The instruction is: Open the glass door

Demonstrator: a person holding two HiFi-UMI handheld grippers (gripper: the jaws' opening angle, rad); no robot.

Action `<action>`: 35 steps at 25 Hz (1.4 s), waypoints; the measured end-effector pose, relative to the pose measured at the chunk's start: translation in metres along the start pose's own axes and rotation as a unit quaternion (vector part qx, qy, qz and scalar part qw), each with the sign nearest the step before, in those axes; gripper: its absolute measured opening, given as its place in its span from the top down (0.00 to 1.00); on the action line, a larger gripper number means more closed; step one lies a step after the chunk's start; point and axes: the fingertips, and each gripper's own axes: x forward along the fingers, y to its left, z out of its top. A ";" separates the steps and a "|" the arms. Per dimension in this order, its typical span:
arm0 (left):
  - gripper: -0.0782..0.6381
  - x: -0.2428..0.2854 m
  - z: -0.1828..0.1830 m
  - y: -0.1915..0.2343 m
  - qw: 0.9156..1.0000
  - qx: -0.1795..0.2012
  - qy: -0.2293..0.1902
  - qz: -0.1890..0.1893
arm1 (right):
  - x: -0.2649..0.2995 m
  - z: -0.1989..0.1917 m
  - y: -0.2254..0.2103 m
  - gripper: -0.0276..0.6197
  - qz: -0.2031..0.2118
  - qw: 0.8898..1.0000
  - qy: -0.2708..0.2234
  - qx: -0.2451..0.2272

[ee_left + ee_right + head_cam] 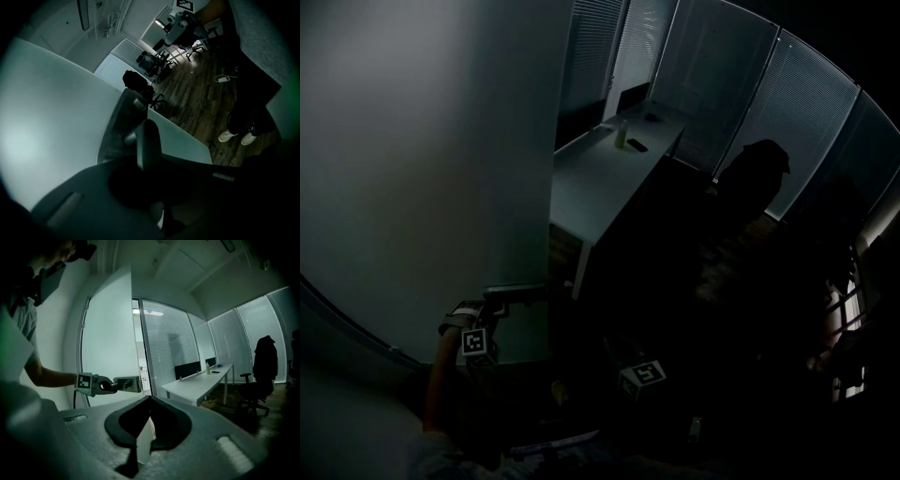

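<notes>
The frosted glass door (422, 169) stands ajar as a pale panel on the left of the head view. My left gripper (492, 314) is shut on its lever handle (517, 293) at the door's edge. In the left gripper view the dark handle (147, 140) sticks up from between the jaws of the left gripper (149, 164), beside the door panel (47, 131). From the right gripper view, the left gripper (110, 384) clamps the handle (127, 383) in front of the door (108, 333). My right gripper (150, 398) is apart from the door, its tips together with nothing between them; its marker cube (642, 375) shows low in the head view.
A long white desk (600, 178) with a bottle (621, 134) runs beyond the door opening, along walls of blinds. An office chair (255, 390) carries a dark coat (266, 357). A standing person's white shoes (236, 136) rest on the wood floor.
</notes>
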 end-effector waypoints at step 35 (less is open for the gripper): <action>0.89 -0.086 0.022 -0.076 0.998 0.046 -0.048 -0.023 | -0.068 -0.030 0.056 0.96 -0.042 0.999 -0.013 0.022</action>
